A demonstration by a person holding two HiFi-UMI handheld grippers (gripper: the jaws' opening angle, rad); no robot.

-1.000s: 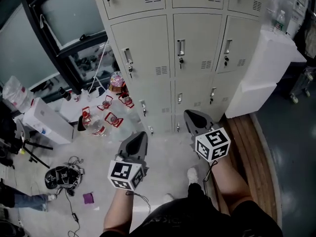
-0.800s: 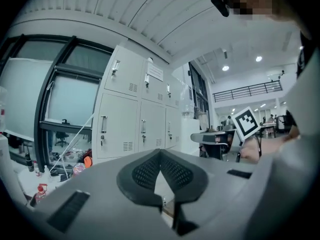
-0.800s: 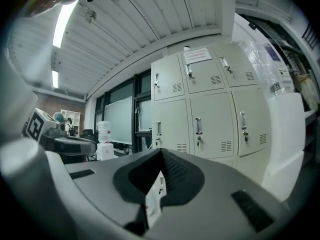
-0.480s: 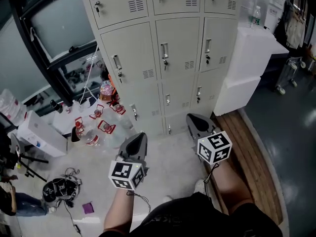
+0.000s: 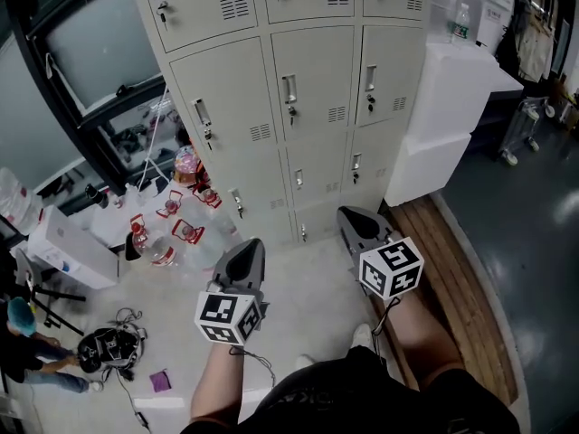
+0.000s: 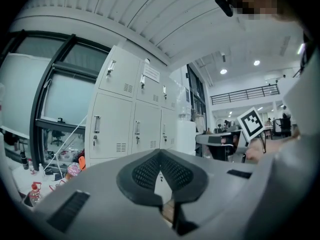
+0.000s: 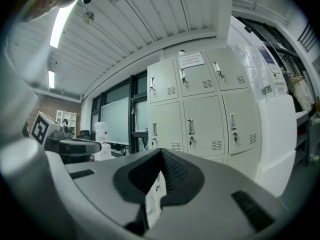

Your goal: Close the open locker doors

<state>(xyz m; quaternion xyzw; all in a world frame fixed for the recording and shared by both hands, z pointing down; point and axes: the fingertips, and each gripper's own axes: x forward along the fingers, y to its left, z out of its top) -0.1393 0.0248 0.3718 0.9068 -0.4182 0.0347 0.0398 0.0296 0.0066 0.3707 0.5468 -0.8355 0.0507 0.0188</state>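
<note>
A beige block of lockers (image 5: 308,98) stands ahead of me, and every door I can see lies flat in its frame, with handles and keys showing. My left gripper (image 5: 252,245) is held low in front of the bottom row, shut and empty. My right gripper (image 5: 346,213) is beside it, a little nearer the lockers, also shut with nothing in it. The left gripper view looks over the shut left gripper (image 6: 160,154) at the lockers (image 6: 132,129). The right gripper view has the right gripper (image 7: 161,154) below the lockers (image 7: 200,114).
A white block (image 5: 452,107) with a bottle on top stands against the lockers' right side, by a wooden platform (image 5: 461,269). Water jugs with red handles (image 5: 158,238), a white box (image 5: 68,247), a black bag (image 5: 104,346) and a person (image 5: 23,342) are at the left.
In the head view the lockers have slid to the left and more floor shows at the right. Both grippers stay shut and keep about the same place.
</note>
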